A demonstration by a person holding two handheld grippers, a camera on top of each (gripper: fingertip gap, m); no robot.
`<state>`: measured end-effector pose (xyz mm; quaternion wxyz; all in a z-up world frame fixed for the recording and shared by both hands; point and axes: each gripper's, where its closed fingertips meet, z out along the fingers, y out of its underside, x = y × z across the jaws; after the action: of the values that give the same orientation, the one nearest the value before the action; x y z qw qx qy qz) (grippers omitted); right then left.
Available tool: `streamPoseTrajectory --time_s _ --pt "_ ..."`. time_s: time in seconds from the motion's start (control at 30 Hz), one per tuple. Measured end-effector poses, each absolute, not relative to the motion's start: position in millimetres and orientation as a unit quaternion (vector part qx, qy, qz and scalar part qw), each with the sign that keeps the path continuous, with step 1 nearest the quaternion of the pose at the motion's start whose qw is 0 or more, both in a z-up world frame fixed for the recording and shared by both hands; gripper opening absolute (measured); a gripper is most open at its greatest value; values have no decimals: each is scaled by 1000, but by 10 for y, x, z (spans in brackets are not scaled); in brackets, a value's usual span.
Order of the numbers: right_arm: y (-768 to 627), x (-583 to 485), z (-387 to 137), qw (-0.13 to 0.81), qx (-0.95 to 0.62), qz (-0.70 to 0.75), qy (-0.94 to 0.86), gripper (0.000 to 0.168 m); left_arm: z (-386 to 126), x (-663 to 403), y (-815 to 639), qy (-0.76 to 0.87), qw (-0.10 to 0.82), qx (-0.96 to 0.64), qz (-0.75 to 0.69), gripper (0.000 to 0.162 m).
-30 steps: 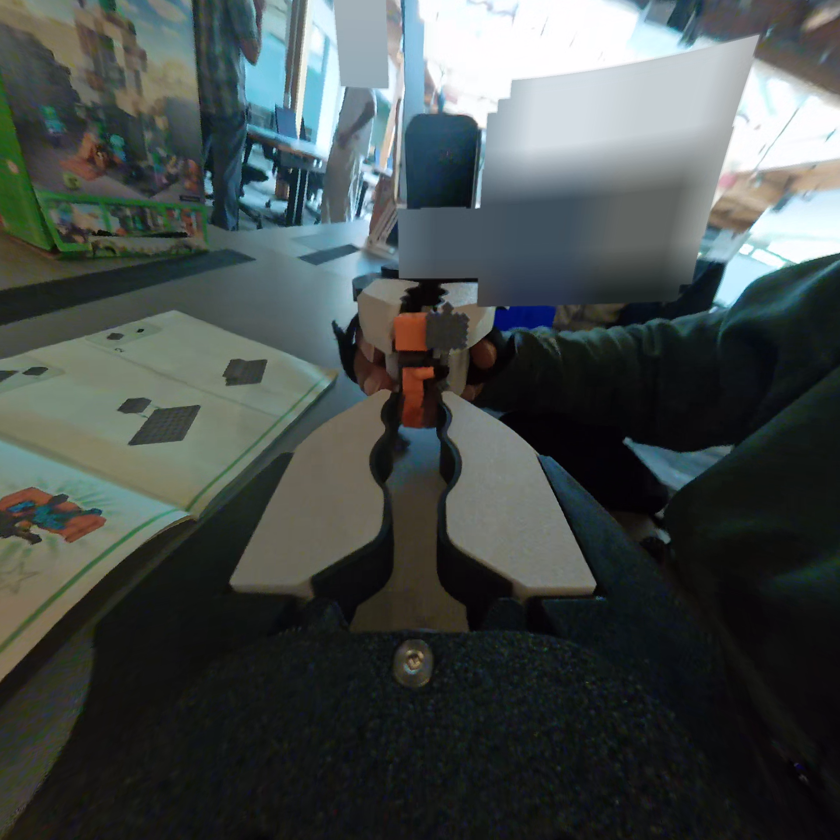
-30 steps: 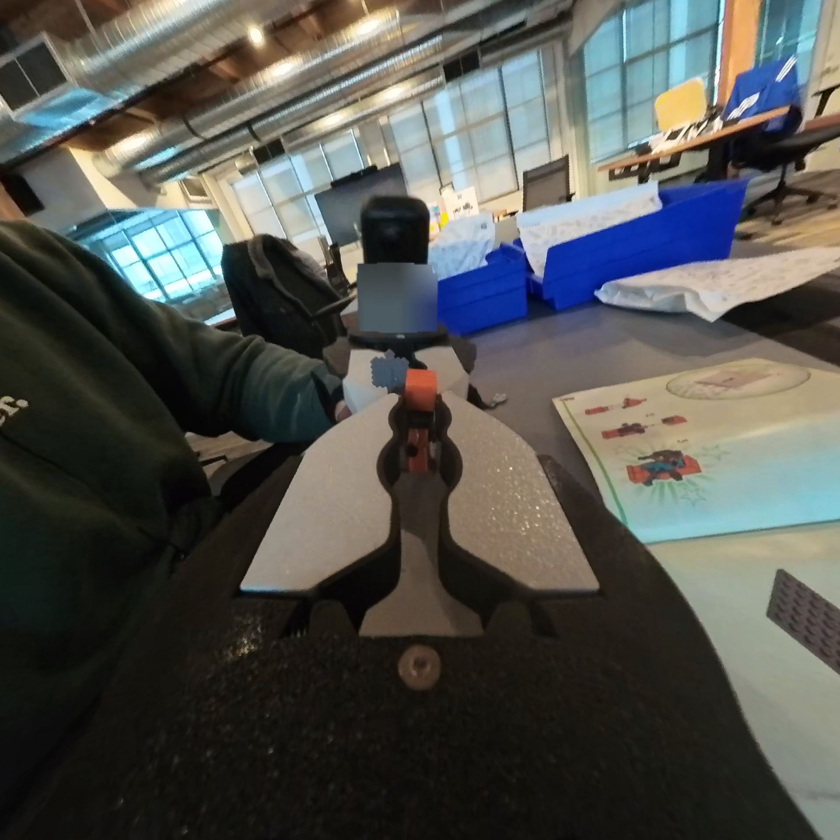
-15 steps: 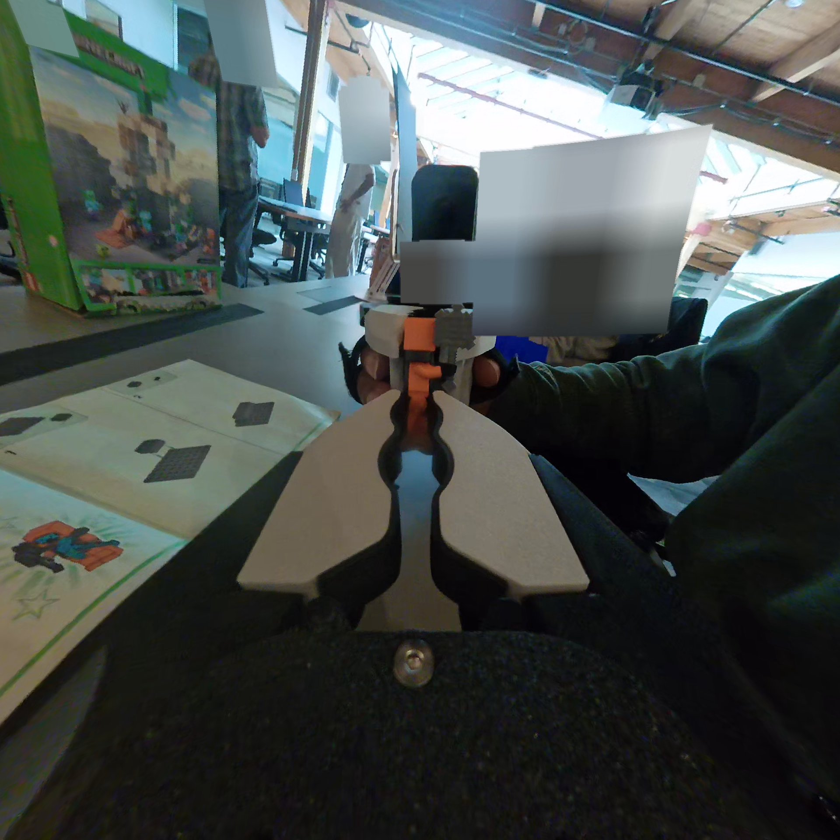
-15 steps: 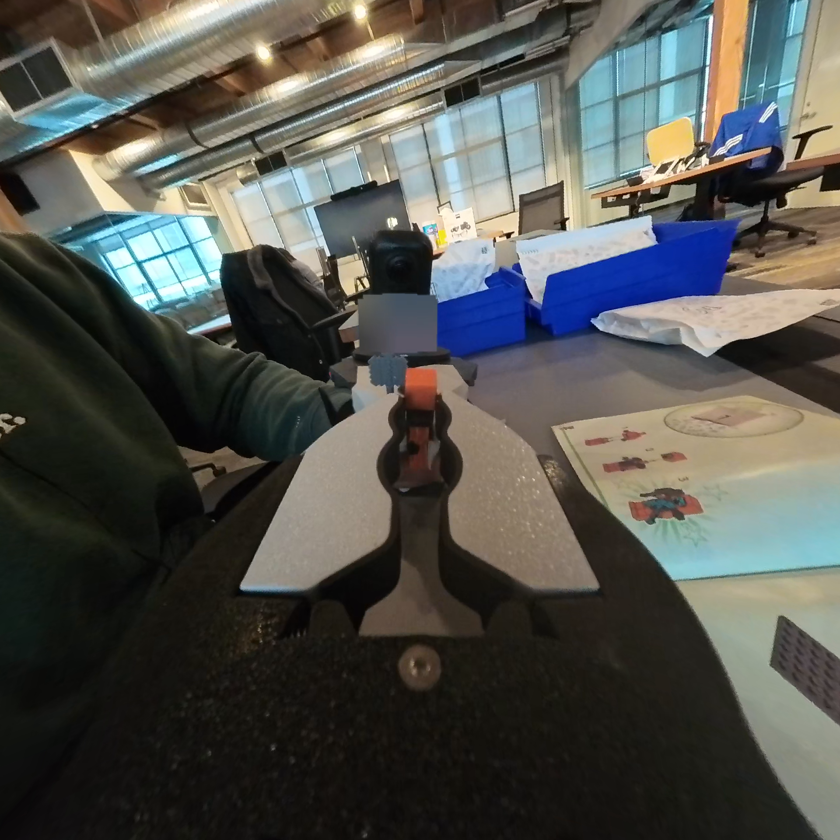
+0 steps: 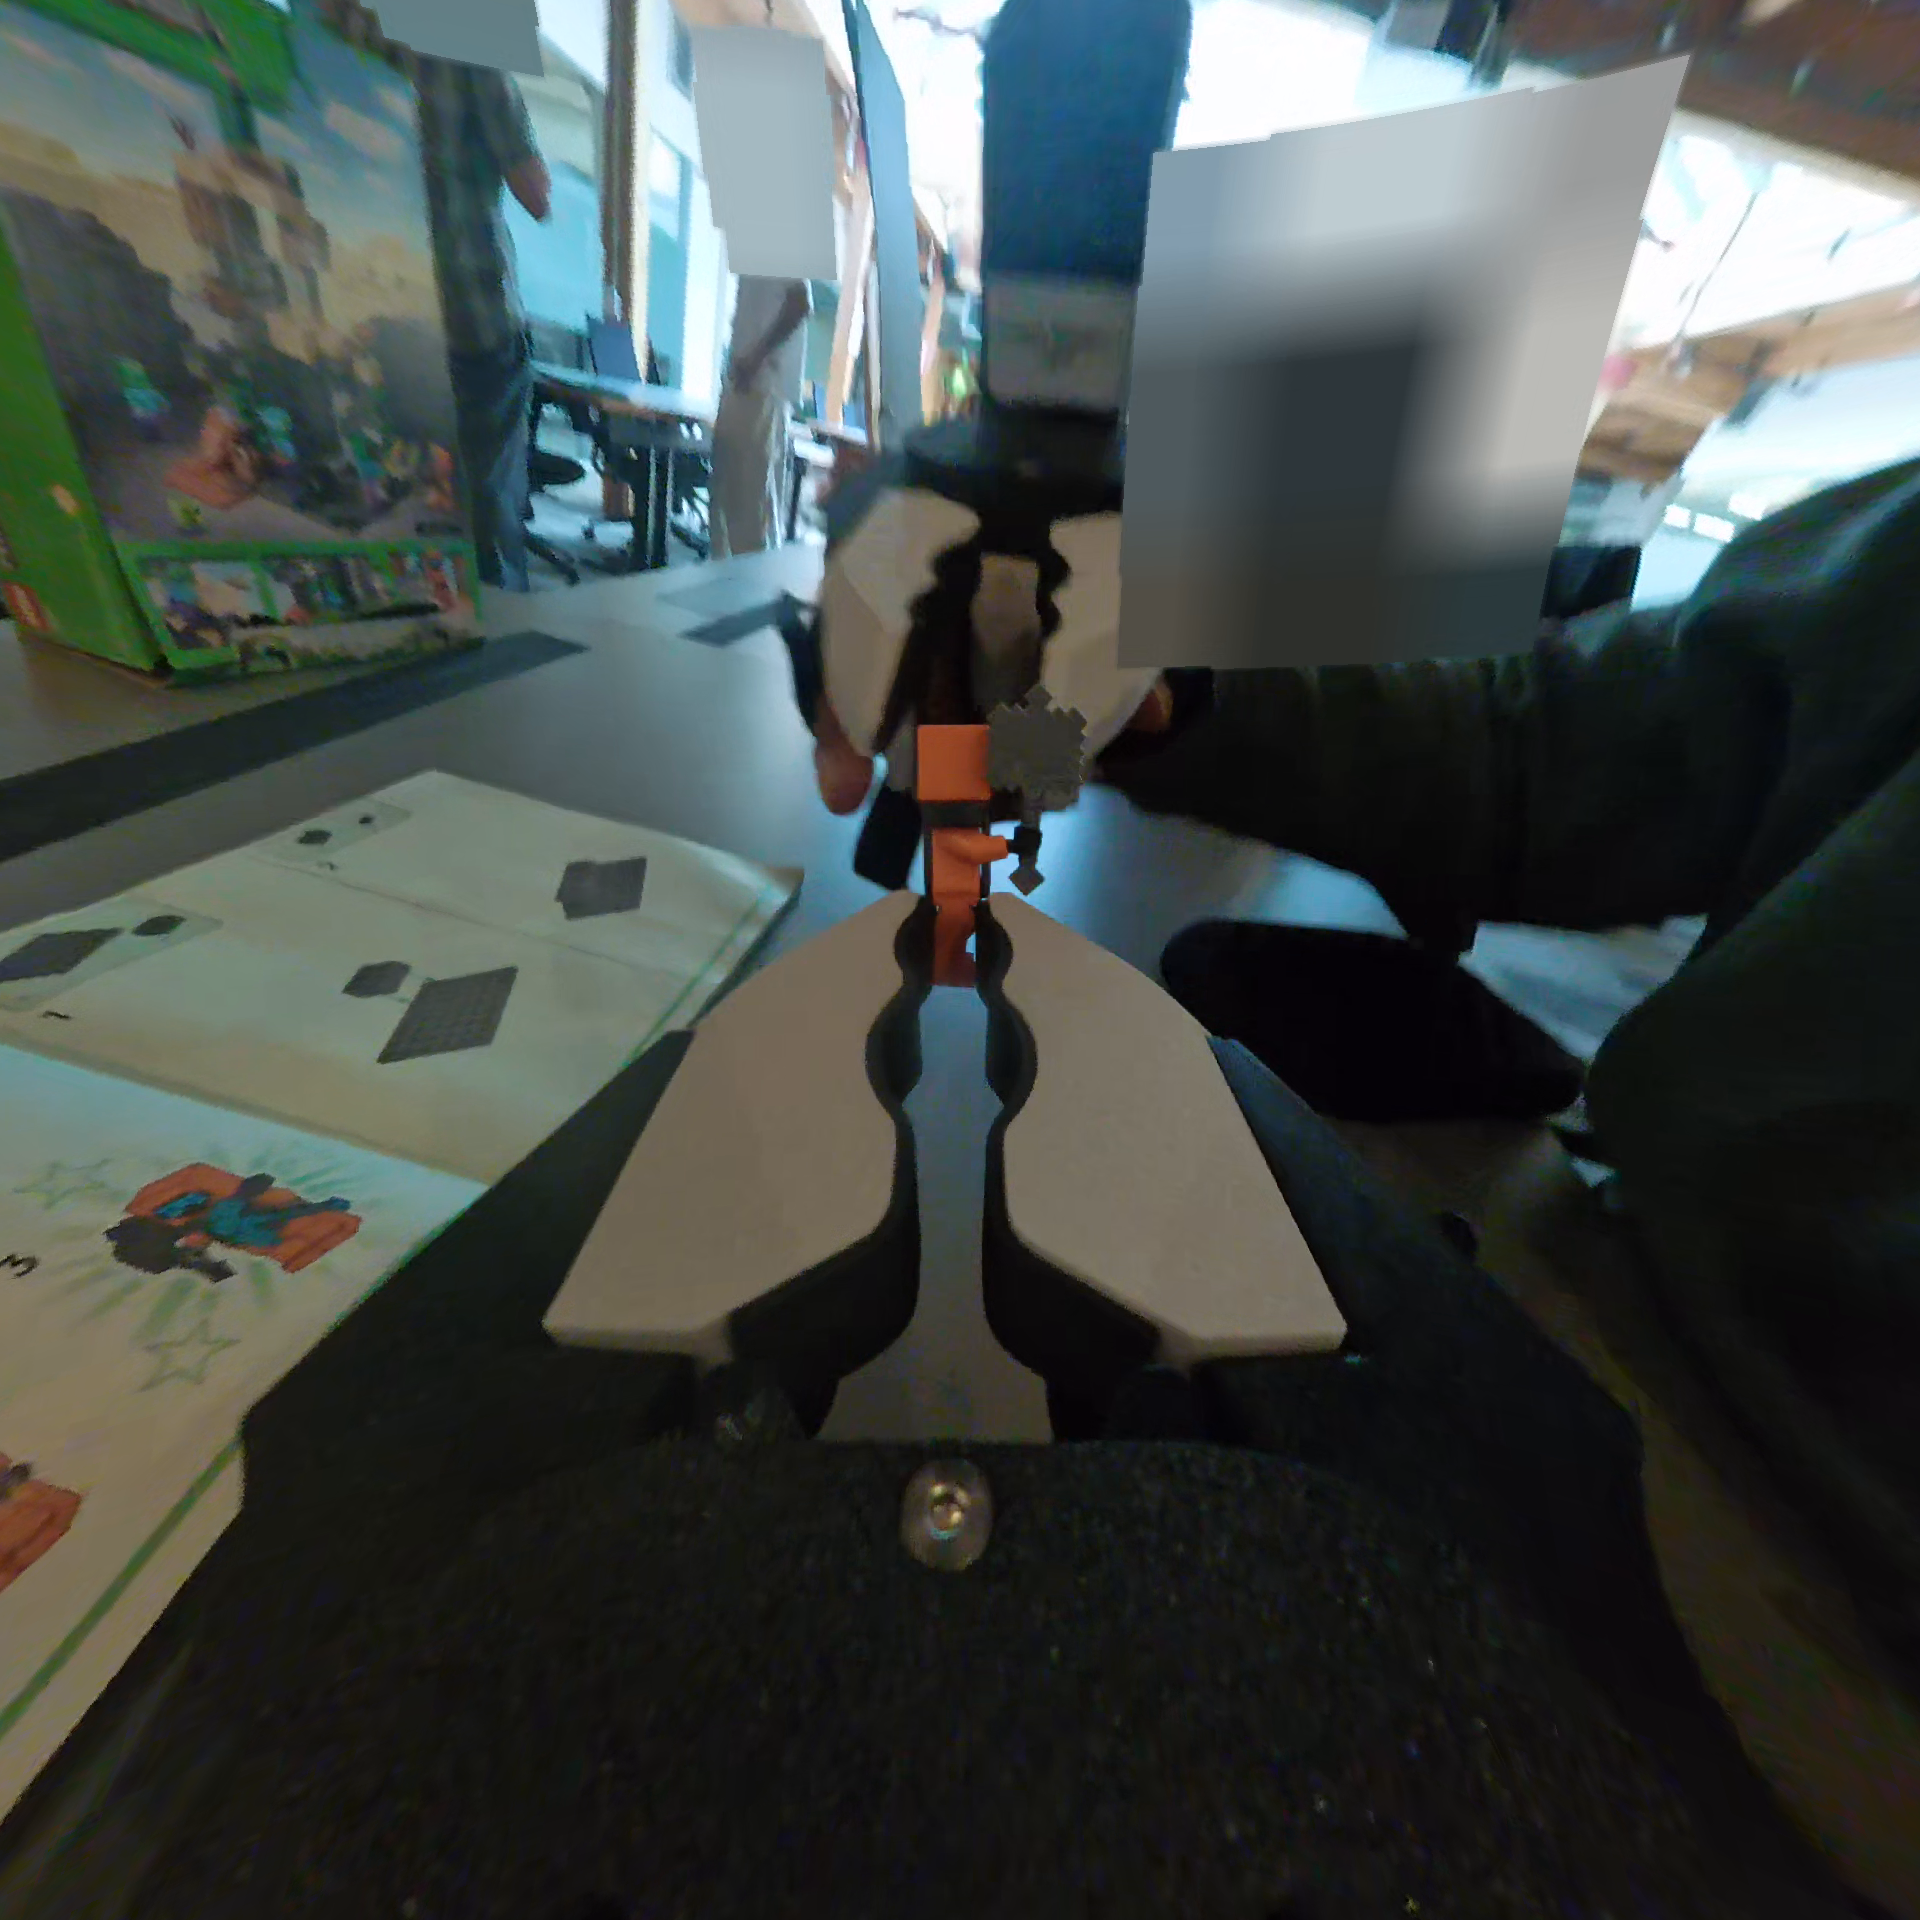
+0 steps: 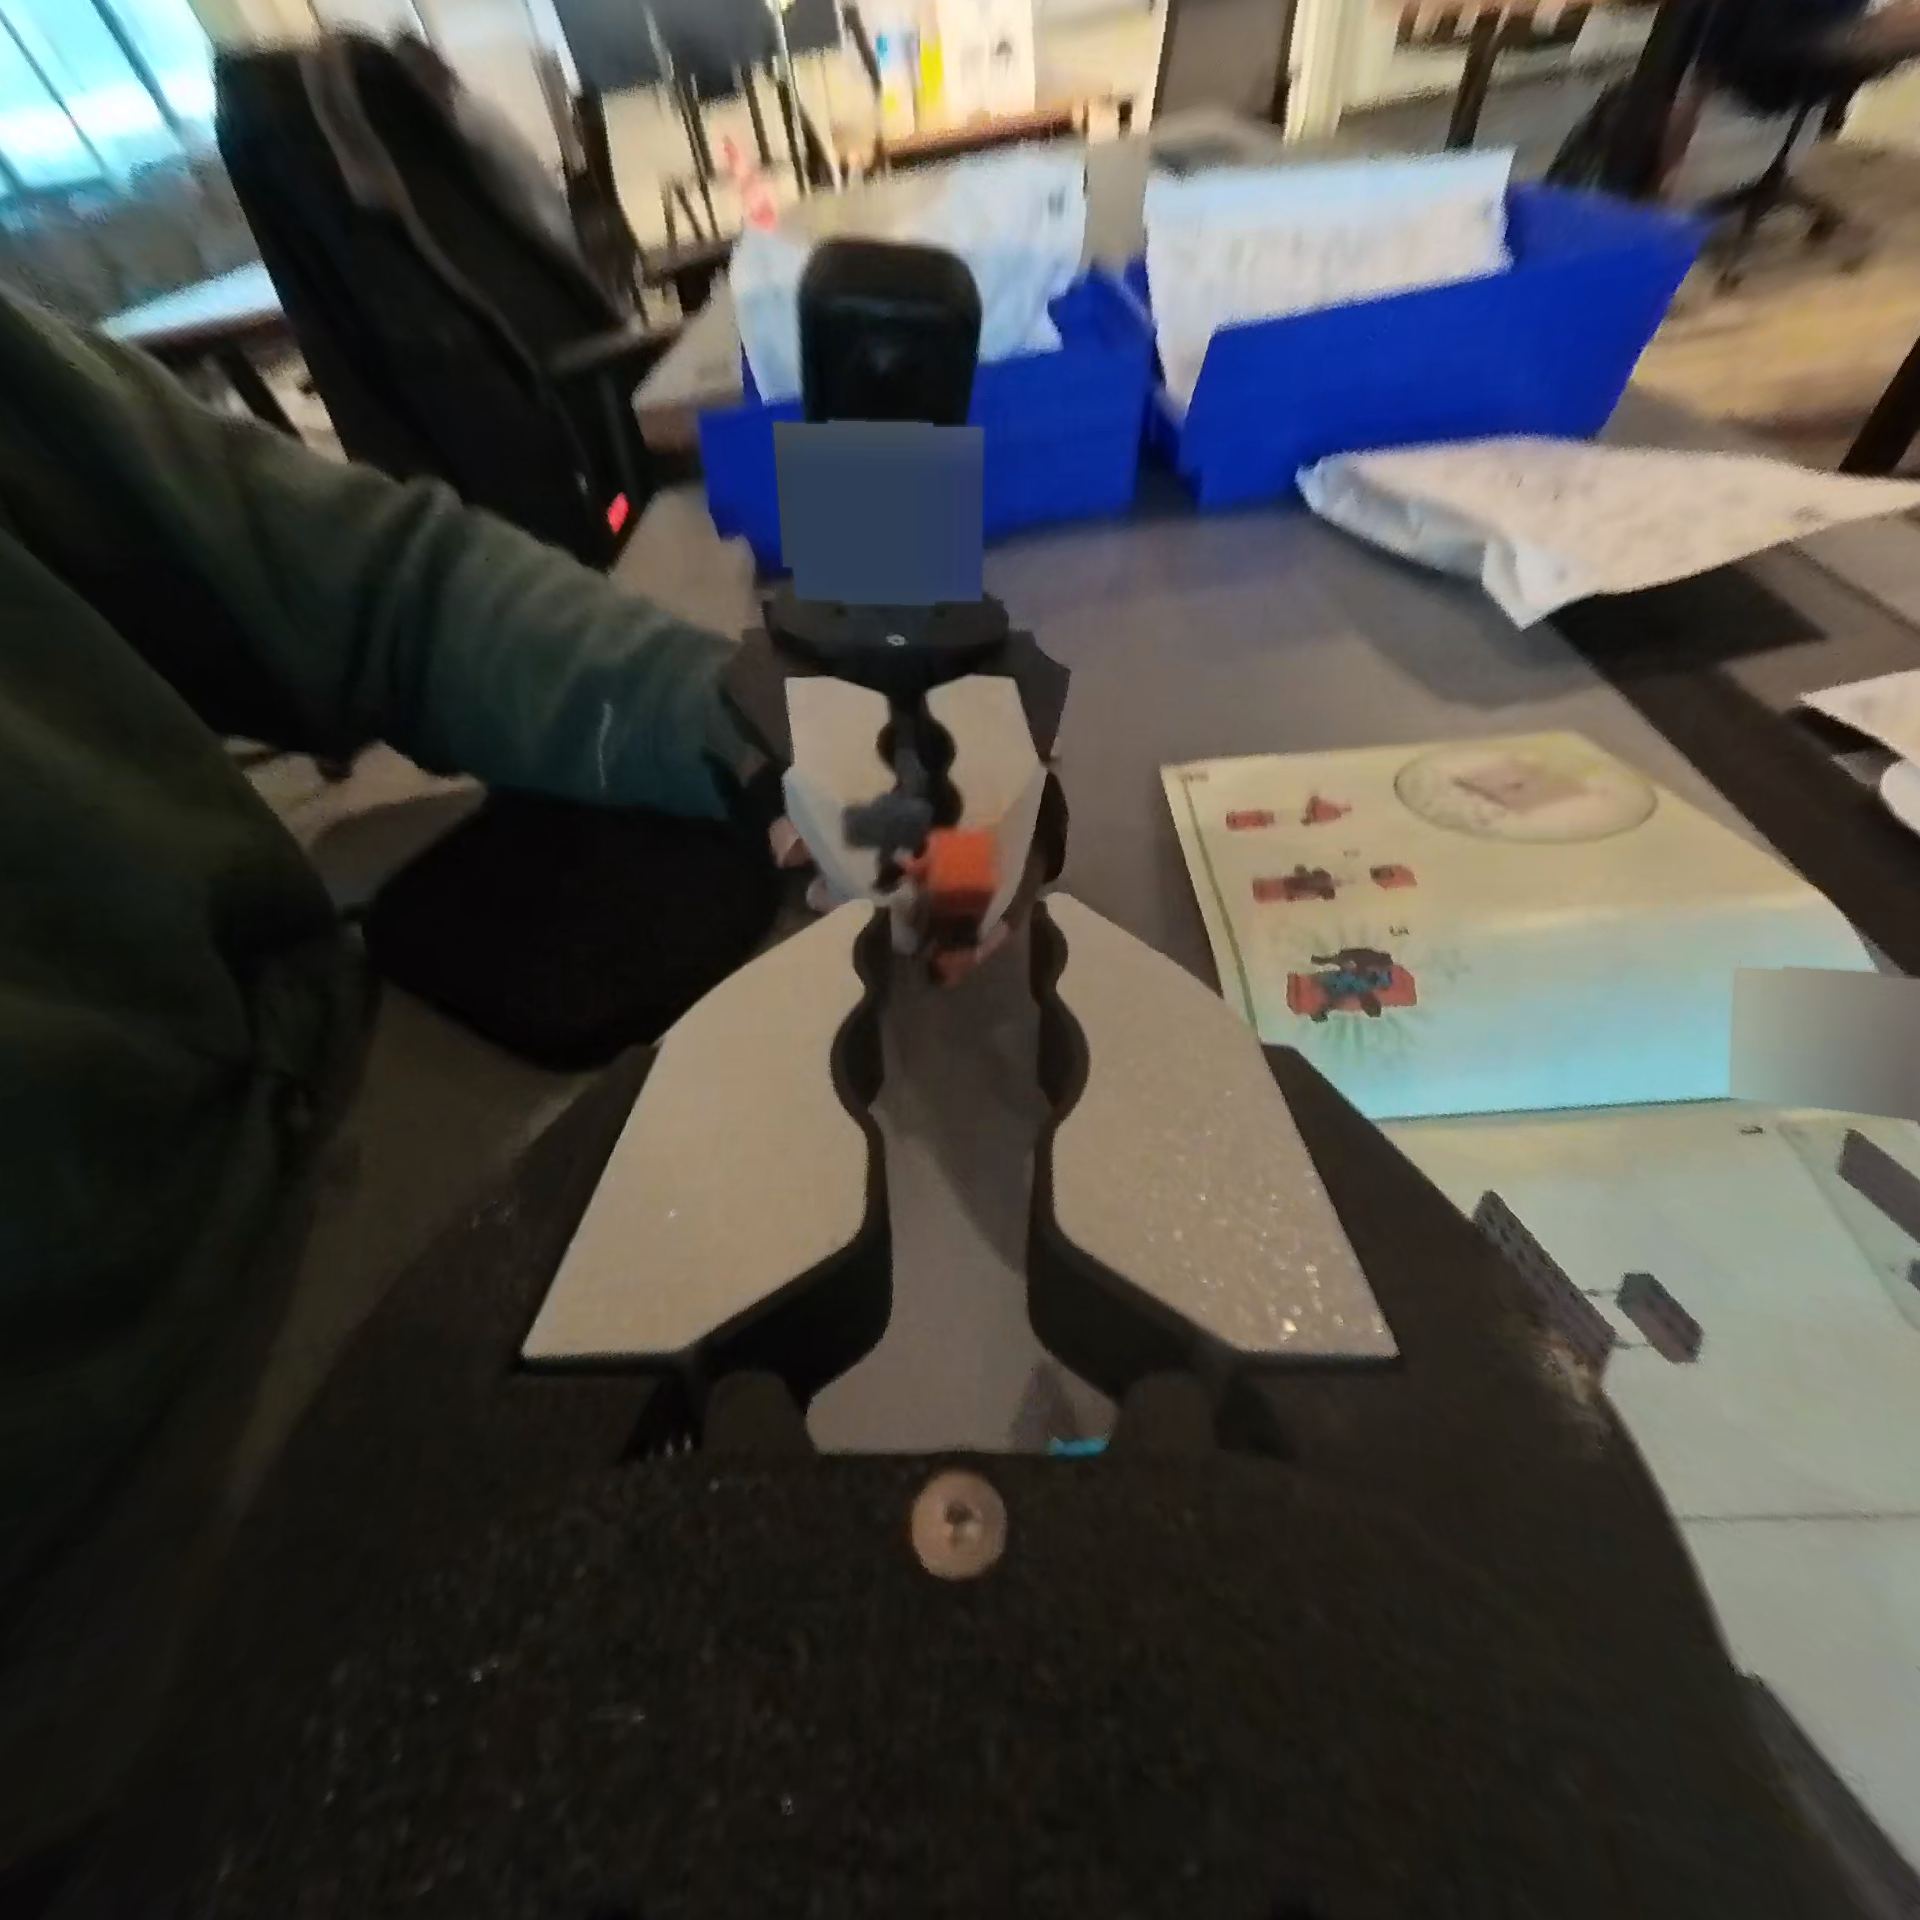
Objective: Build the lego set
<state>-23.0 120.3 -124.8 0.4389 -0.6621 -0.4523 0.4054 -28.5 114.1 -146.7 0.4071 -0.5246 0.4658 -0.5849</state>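
I had the left gripper (image 5: 951, 920) clamped on the orange lego figure (image 5: 954, 821), frame center. R gripper (image 6: 951, 925) stood apart, fig. just past its tips.

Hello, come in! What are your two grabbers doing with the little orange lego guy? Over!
Left gripper shut on orange lego figure's legs. Right gripper open, off the figure. Nothing between them.

Your orange lego figure (image 5: 951, 821) stands upright above the table, its legs pinched at the tips of your left gripper (image 5: 948, 940). It has a square orange head, a dark band at the neck, and one arm stuck out sideways holding a grey jagged-edged piece (image 5: 1039, 750) on a thin dark handle beside its head.
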Motion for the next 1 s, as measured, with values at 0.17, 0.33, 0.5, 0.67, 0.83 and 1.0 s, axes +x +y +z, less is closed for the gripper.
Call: streamPoseTrajectory --time_s 0.17,0.33,0.5,0.67,0.83,1.0 --pt "1196 -259 -1315 397 -673 396 -482 19 -1470 -235 1132 476 411 -523 -575 7" --pt "1167 -288 -1325 393 -674 394 -485 13 -1483 -253 1131 480 416 -522 -569 7" --pt "1169 -296 -1355 394 -677 382 -491 12 -1520 -258 1145 489 422 -532 -547 8" --pt "1205 -281 -1405 387 -689 361 -495 12 -1660 -264 1154 520 399 -574 -492 23" --pt "1311 -183 -1528 383 -708 335 -490 12 -1667 -354 1258 522 421 -601 -435 28" --pt "1414 -160 -1711 384 -721 312 -486 12 -1614 -506 1438 482 458 -638 -388 16"
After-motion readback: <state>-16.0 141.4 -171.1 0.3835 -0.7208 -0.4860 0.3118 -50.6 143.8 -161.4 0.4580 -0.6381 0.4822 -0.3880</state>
